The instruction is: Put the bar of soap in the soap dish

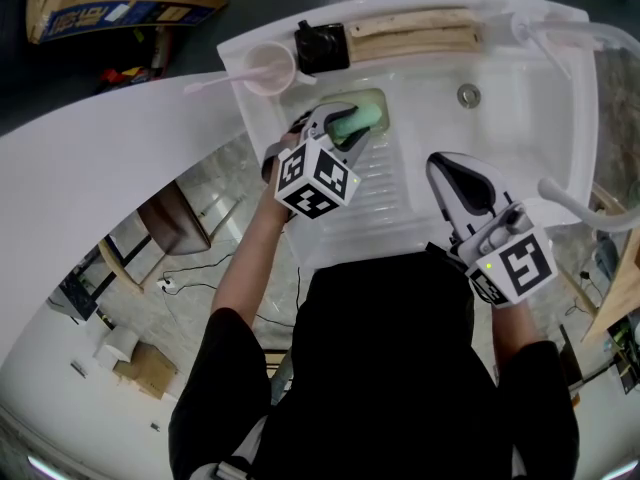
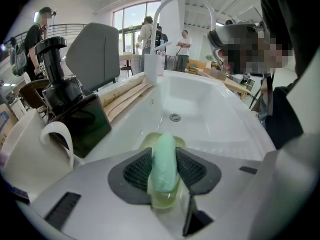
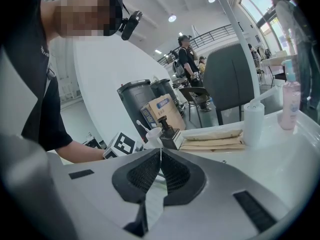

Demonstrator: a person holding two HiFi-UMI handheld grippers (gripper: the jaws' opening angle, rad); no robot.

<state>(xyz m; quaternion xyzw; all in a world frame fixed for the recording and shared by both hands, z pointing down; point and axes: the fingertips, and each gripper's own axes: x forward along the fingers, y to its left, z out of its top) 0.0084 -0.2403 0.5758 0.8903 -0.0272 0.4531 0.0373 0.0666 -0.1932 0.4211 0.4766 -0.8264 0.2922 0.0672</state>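
Observation:
A pale green bar of soap (image 1: pixel 360 119) (image 2: pixel 165 159) stands on edge in the translucent yellow-green soap dish (image 1: pixel 379 100) (image 2: pixel 145 143), on the sink's left ledge. My left gripper (image 1: pixel 345 130) (image 2: pixel 165 153) reaches down over the dish with the soap between its black pads (image 2: pixel 136 171). Its jaws stand wide, close beside the bar, which rests in the dish. My right gripper (image 1: pixel 447 166) (image 3: pixel 160 156) hovers over the sink's near edge, to the right. It is shut, pads meeting at the tips, with nothing in them.
The white sink (image 1: pixel 520 88) has a drain (image 1: pixel 468 95) and a curved faucet (image 1: pixel 572 206) at the right. Behind the dish stand a black dispenser (image 1: pixel 320 46), a pink cup (image 1: pixel 267 68) with a toothbrush, and wooden boards (image 1: pixel 415 33). People stand in the background.

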